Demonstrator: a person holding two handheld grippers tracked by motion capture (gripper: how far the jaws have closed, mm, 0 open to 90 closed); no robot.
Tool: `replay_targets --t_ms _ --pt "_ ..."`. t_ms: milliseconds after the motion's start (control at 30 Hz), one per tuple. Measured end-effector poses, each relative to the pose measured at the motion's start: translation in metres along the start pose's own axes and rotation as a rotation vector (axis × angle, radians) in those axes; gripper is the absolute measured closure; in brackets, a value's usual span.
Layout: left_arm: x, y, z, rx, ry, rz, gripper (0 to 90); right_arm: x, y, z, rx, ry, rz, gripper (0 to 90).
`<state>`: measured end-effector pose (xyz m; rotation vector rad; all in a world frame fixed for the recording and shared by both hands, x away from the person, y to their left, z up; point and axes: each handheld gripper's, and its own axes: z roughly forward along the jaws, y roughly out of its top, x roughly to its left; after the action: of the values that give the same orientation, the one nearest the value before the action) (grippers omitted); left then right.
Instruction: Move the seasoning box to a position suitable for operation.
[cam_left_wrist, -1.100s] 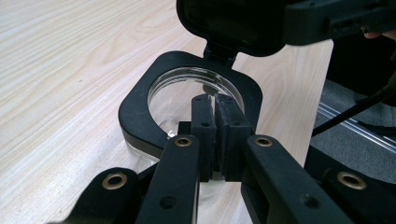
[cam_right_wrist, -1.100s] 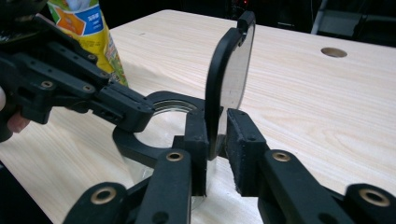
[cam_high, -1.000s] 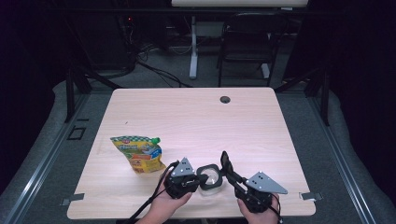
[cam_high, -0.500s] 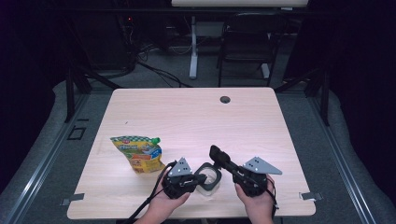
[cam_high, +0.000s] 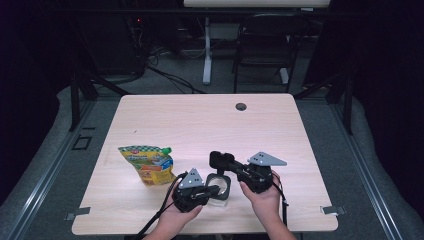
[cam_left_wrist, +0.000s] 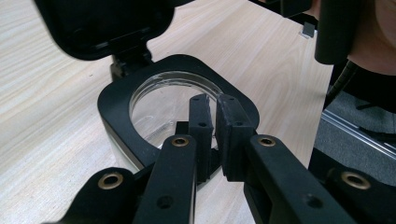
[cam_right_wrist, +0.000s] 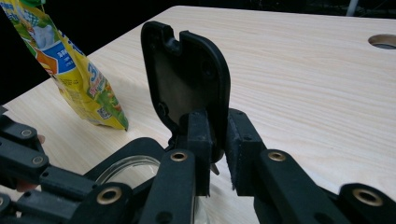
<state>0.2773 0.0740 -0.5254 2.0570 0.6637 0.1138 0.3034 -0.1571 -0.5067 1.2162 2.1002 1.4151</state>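
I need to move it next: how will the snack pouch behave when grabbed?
The pouch looks like thin printed film, so probably light and floppy, crumpling under a claw. Its glossy surface may be slippery. Lying flat on the table, it shouldn't roll.

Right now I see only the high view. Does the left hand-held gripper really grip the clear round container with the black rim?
Observer: Yes. In the left gripper view, the left hand-held gripper is shut on the clear round container with the black rim, pinching its wall.
Operator: And the lid?
Observer: The right gripper view shows the flat black hinged lid standing upright. The right hand-held gripper clamps its lower edge, though its jaws have just opened slightly.
Operator: Anything inside?
Observer: It looks empty. The wooden table shows through it.
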Motion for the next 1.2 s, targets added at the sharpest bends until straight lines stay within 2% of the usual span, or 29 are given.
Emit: replay_targets --t_ms 133,267,300,400,600,767,967,1100,1200 --pt "0.002 -0.001 -0.002 0.003 0.01 -0.003 84.2 0.003 0.003 0.006 0.001 0.001 -0.011 80.4" --pt "0.003 -0.003 -0.005 -0.005 0.015 -0.017 80.5 0.003 0.003 0.007 0.001 0.003 0.004 79.8" --pt "0.004 -0.003 -0.006 -0.007 0.004 -0.021 79.3 0.003 0.003 0.007 0.001 0.002 0.006 79.1" --pt "0.003 -0.004 -0.015 -0.013 0.007 -0.013 75.9 0.004 0.003 0.003 -0.008 0.01 0.004 74.6" --pt "0.009 -0.011 -0.05 -0.051 0.04 -0.028 69.7 0.008 -0.004 -0.018 -0.028 0.0 -0.062 70.2" --pt "0.023 -0.021 -0.081 -0.069 0.077 -0.061 67.2 0.011 -0.013 -0.035 -0.048 0.004 -0.06 69.5" --pt "0.04 -0.03 -0.112 -0.091 0.128 -0.115 67.2 0.014 -0.019 -0.043 -0.058 0.004 -0.063 69.3" --pt "0.049 -0.034 -0.129 -0.095 0.165 -0.113 67.2 0.017 -0.023 -0.044 -0.055 0.008 -0.086 69.3" --pt "0.054 -0.037 -0.14 -0.114 0.176 -0.14 67.2 0.019 -0.028 -0.044 -0.05 0.022 -0.088 69.3"
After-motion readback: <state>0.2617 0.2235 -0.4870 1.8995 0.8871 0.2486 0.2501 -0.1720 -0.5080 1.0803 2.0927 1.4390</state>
